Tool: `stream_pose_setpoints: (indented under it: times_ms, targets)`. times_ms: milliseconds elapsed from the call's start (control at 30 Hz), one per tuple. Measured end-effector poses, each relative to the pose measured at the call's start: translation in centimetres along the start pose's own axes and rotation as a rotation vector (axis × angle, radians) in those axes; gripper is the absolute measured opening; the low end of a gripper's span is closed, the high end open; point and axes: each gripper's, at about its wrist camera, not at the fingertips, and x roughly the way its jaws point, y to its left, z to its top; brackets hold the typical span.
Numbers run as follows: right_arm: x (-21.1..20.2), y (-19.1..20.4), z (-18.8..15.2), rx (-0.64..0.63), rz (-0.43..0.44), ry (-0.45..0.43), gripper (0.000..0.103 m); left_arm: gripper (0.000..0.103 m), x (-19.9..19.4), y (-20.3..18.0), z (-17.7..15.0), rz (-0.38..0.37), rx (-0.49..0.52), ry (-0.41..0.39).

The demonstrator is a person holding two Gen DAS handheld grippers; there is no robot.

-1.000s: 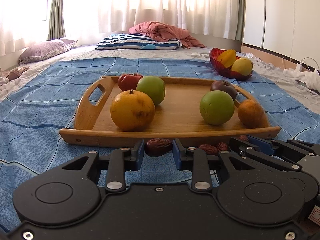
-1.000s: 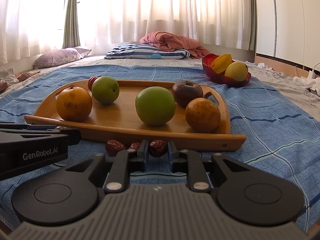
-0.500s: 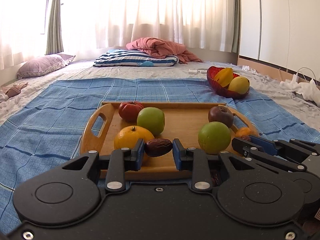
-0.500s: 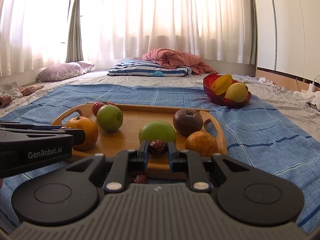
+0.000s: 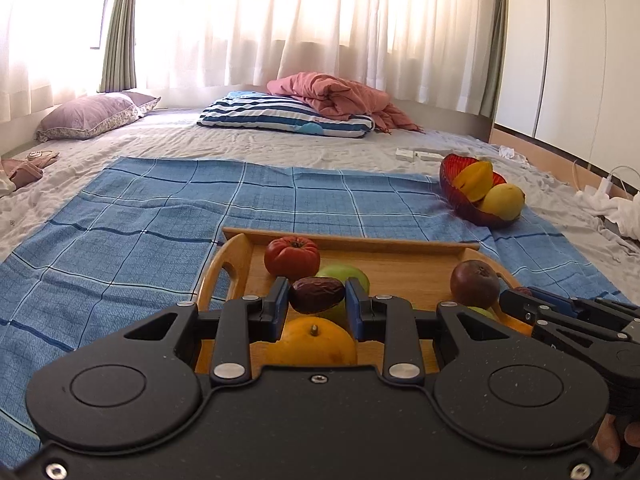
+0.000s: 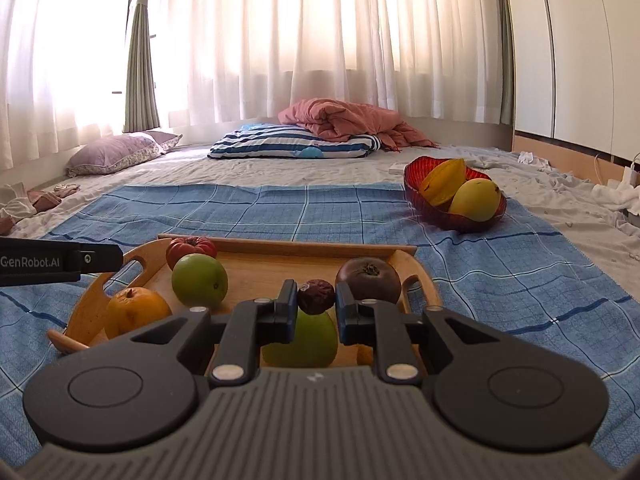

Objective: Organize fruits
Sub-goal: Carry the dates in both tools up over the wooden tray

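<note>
My left gripper (image 5: 317,300) is shut on a brown dried date (image 5: 317,294) and holds it above the wooden tray (image 5: 400,270). My right gripper (image 6: 316,300) is shut on a second dried date (image 6: 316,295), also above the tray (image 6: 260,258). On the tray lie a red tomato (image 5: 292,256), an orange (image 5: 316,342), two green apples (image 6: 199,280) (image 6: 301,340) and a dark purple fruit (image 6: 368,280). The right gripper shows at the right edge of the left wrist view (image 5: 568,316).
A red glass bowl (image 6: 452,212) with a starfruit and a yellow mango stands on the blue checked cloth (image 6: 280,208) at the far right. Pillows and a pink quilt (image 6: 344,120) lie at the back of the bed. Curtains and a wardrobe stand behind.
Both grippers have risen from the cloth in front of the tray, each with a date in it, and now hang above the tray's near side.
</note>
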Motion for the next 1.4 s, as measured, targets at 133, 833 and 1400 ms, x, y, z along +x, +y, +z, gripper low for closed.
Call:
stream_pose_setpoints:
  times_ms: [133,833,1400]
  targets:
    - [2.1,-0.1,1.2,-0.003,0.014,0.040,0.024,0.028,1.6,1.1,1.1,-0.015,-0.030,0.041]
    - [10.9,1.1,2.9,-0.029,0.023,0.291,0.024,0.028,9.5,4.0,1.9,-0.003,-0.097,0.243]
    - [16.0,0.7,3.1,-0.025,0.064,0.487,0.024,0.029,14.4,4.4,2.3,-0.002,-0.096,0.409]
